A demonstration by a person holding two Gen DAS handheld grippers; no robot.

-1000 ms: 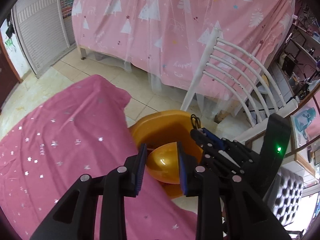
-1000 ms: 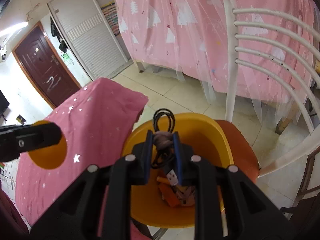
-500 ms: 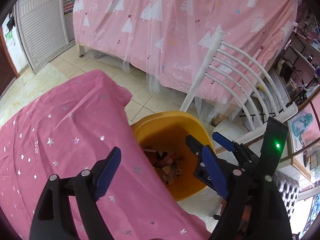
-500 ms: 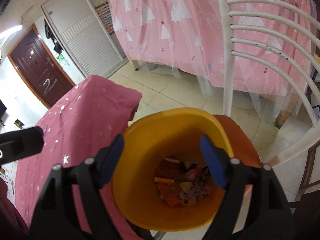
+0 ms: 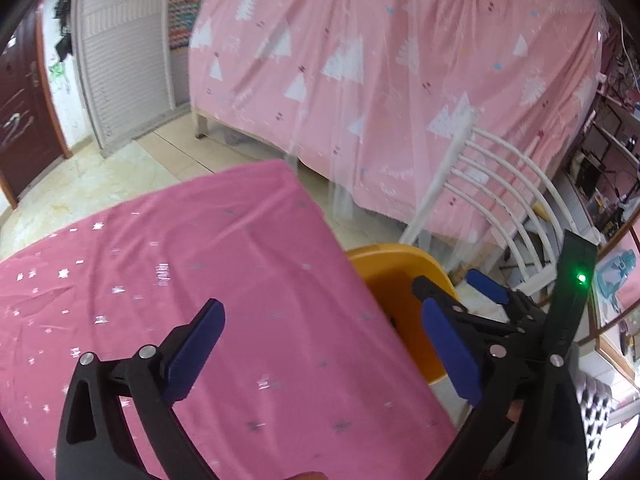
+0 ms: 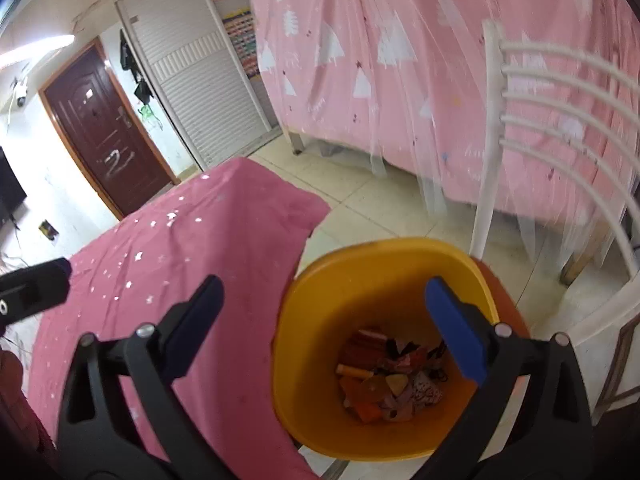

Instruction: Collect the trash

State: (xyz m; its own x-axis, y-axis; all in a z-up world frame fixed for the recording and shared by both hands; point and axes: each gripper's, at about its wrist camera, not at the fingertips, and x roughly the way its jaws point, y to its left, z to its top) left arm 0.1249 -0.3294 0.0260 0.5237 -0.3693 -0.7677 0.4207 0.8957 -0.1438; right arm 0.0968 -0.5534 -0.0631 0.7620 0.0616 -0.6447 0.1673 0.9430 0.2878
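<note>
While both jaws gape | grippers: left gripper [image 5: 324, 344]; right gripper [image 6: 328, 320] | orange bin [image 6: 320, 320]: one

A pink curtain with white trees [image 6: 400, 60] hangs behind a white slatted chair [image 6: 560, 128]. Pale floor tiles [image 6: 360, 200] lead to a white shuttered door [image 6: 208, 80] and dark brown door [image 6: 104, 128].

You see a pink star-print tablecloth [image 5: 208, 280] ahead, a white slatted chair [image 6: 560, 128] just beside it, a pink tree-print curtain [image 5: 380, 80] behind, plus a brown door [image 6: 104, 128] and white shutter [image 6: 208, 80].
</note>
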